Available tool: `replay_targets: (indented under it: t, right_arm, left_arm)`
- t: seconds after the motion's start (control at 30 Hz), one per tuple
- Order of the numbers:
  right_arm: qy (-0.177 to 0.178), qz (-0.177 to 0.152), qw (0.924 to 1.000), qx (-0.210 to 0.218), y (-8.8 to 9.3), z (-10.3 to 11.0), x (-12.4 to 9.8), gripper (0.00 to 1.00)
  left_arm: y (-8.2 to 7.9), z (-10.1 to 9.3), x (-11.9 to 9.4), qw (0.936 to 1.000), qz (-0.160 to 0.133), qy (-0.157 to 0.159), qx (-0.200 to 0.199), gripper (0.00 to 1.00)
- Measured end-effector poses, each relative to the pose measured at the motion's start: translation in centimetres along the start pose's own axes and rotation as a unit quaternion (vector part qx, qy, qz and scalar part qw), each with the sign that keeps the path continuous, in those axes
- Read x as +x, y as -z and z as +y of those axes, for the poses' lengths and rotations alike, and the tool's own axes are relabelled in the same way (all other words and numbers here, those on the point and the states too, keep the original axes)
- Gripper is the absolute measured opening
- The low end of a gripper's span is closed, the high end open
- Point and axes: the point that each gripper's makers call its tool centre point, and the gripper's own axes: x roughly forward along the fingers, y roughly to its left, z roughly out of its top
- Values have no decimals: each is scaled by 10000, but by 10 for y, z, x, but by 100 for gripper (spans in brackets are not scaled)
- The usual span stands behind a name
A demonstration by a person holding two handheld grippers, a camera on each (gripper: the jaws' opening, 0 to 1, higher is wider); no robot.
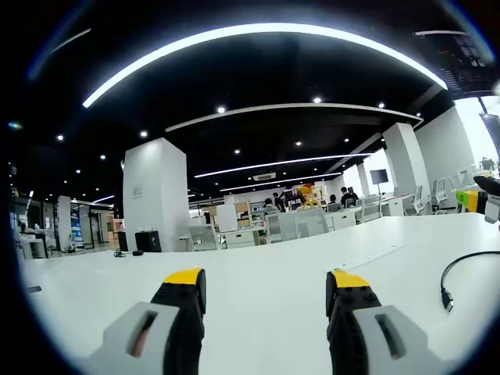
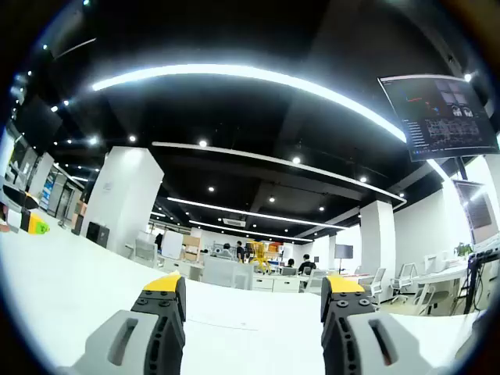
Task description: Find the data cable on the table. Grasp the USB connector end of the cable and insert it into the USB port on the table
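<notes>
- The left tool (image 1: 266,277) stands wide, with nothing between its yellow-tipped jaws. It hangs low over the white bench (image 1: 258,250).
- The right tool (image 2: 254,283) is also wide and empty, and it looks out across the bench (image 2: 78,266) into the open office.
- In the left gripper view the black cable (image 1: 469,262) curves along the far right edge. Its connector (image 1: 447,299) lies flat on the bench, well off to the right of the left tool's jaws.
- A pale flat strip (image 1: 375,256) lies on the bench beyond the left tool's right jaw. It may house the USB port, but I cannot tell.
- Risk: neither tool is lined up with the connector, so a reach from here could close on the cord rather than the plug.
- Risk: the plug lies flat on a smooth surface. A jaw coming down off-centre would likely push it away or pinch it skewed, and a skewed plug would jam at the port.
- Risk: the port's place is not certain, so carrying the plug toward the strip may be a wrong aim.
- Writing: a hanging screen (image 2: 437,113) shows panels of graphics that are too small to read. A white pillar (image 1: 155,195) bears a faint mark that is illegible. No brand can be read.
</notes>
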Motion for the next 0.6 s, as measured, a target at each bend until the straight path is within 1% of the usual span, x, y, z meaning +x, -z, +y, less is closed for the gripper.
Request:
replay_targets:
  t: [0.6]
  right_arm:
    - [0, 39, 10000, 1, 3, -1, 1, 70]
  left_arm:
    - [2, -3, 2, 9999, 85, 100, -92, 62]
